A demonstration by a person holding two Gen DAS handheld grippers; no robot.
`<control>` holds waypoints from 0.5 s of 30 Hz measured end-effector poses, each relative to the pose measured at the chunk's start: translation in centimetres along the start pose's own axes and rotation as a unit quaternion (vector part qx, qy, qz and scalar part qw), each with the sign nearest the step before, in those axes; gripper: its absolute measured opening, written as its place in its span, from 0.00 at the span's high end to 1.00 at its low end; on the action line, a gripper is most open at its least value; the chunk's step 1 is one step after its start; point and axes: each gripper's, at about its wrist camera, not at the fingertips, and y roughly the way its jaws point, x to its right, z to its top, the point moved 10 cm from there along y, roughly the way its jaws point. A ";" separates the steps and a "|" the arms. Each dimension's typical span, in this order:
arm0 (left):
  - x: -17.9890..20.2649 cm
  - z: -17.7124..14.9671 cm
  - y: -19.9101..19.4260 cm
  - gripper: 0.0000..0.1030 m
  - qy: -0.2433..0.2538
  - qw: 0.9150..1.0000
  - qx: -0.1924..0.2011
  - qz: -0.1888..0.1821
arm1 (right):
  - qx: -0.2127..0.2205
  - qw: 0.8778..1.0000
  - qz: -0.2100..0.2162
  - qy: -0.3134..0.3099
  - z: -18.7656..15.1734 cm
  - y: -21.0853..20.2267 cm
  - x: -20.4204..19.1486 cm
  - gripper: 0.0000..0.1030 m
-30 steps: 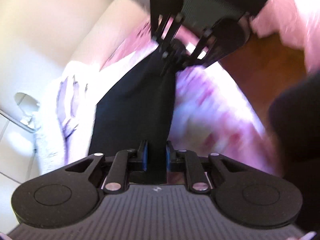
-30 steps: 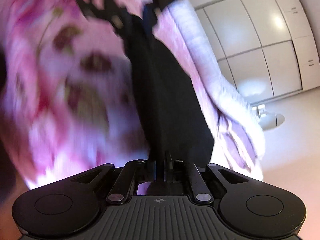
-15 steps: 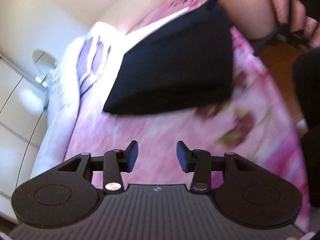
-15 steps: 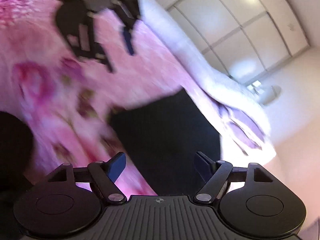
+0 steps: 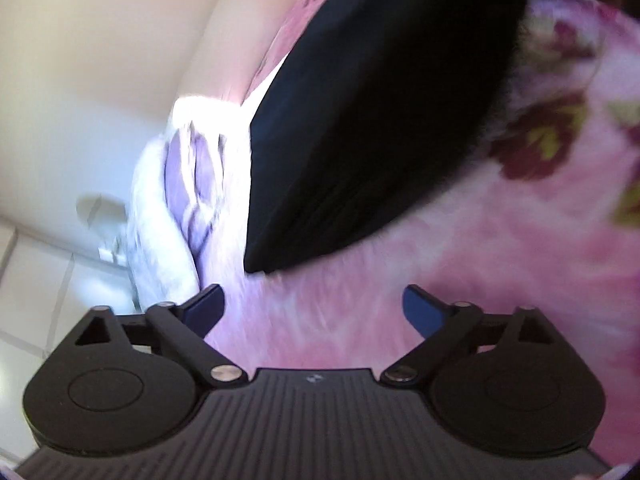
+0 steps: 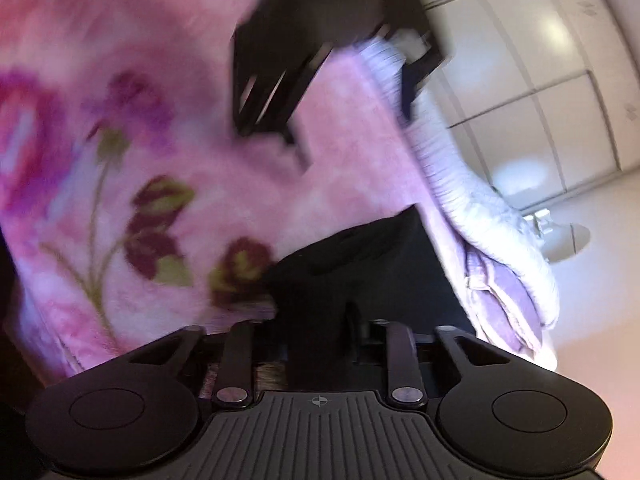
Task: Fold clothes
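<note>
The right gripper [image 6: 320, 320] is closing its jaws on a fold of the black fabric garment [image 6: 360, 264], which sits between the fingers. The left gripper [image 5: 314, 306] is opening, jaws wide with nothing between them, over the pink floral fleece blanket [image 5: 520, 240]. Just beyond, the garment [image 5: 380, 100] lies flat on the blanket. A folded lilac-and-white quilt [image 5: 176, 200] lies alongside it.

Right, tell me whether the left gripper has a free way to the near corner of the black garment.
Probably yes. The left gripper is opening, with nothing between its fingers, and only bare pink floral blanket lies between it and the black garment, whose near corner sits just ahead. The picture is blurred, though.
</note>
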 end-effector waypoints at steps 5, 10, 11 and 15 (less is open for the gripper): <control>-0.4 2.2 4.2 0.03 0.055 0.998 0.041 0.009 | 0.024 0.997 -0.008 0.075 -0.9 -2.9 5.2 0.84; -1.4 3.7 7.7 0.04 0.093 0.993 0.067 0.010 | 0.035 0.998 0.011 0.055 -2.3 -4.6 5.6 0.84; -1.4 3.8 8.3 0.04 0.099 0.993 0.071 0.000 | 0.036 0.998 0.017 0.051 -2.7 -4.8 5.4 0.84; -0.7 3.8 9.3 0.53 0.118 0.988 0.076 -0.058 | 0.036 0.998 0.026 0.052 -4.5 -5.5 5.3 0.84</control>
